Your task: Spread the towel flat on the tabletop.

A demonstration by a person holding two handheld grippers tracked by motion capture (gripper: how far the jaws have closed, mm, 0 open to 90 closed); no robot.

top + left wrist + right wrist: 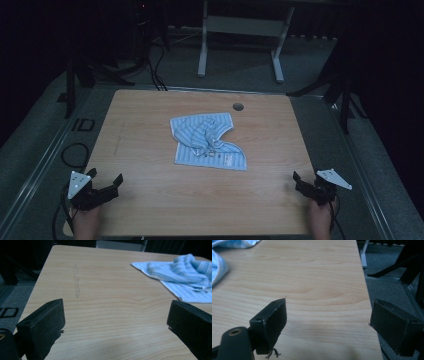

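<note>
A crumpled light-blue striped cloth [207,140] lies in the middle of the wooden table [150,115]. At the near left corner a hand holds my left gripper [106,176], open and empty, well short of the cloth. My right gripper [307,176] sits at the near right corner, also open and empty. In the left gripper view the jaws [115,317] stand wide apart over bare wood, with the cloth [180,272] ahead to the right. In the right gripper view the jaws [327,317] are spread, one past the table's side edge, and the cloth [219,265] is at the far left.
A round cable hole [238,106] sits near the table's far edge. Behind the table stand a white-legged frame [240,45] and black tripod stands [345,95]. Cables [75,150] run across the grey floor on the left.
</note>
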